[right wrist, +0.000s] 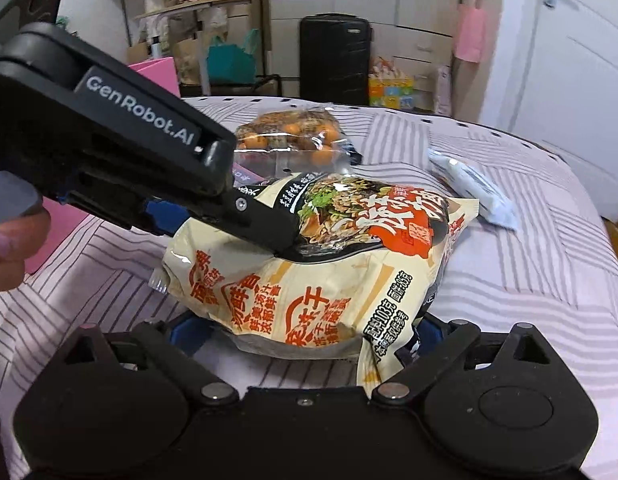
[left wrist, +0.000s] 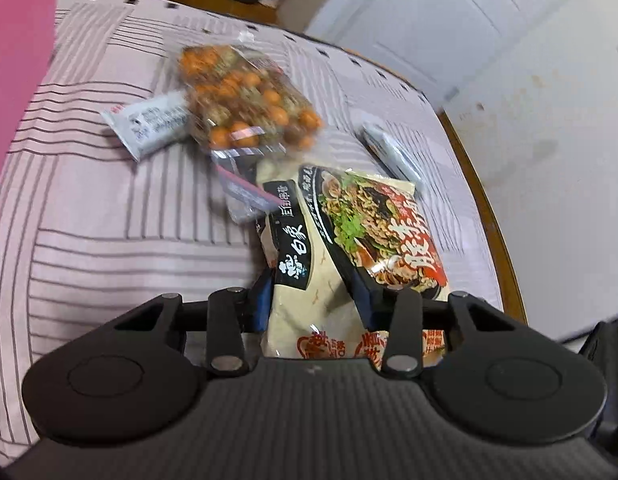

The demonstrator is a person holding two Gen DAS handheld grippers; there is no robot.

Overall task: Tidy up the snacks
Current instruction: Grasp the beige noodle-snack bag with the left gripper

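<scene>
The left gripper [left wrist: 313,300] pinches the cream noodle packet [left wrist: 349,240], its blue pads pressing the bag from both sides; in the right wrist view it [right wrist: 269,236] reaches in from ten o'clock. The right gripper [right wrist: 297,332] straddles the near end of the same packet [right wrist: 329,264], fingers at either side, but whether they squeeze it I cannot tell. The packet sits at centre over the striped pink cloth [left wrist: 109,220]. Just beyond, at twelve o'clock, lies a clear bag of orange balls [right wrist: 297,136]. A white wrapped bar [right wrist: 473,188] rests at two o'clock, apart from the packet. Another white packet [left wrist: 149,124] lies at ten o'clock beside the clear bag. A pink box [left wrist: 17,60] stands at far left.
</scene>
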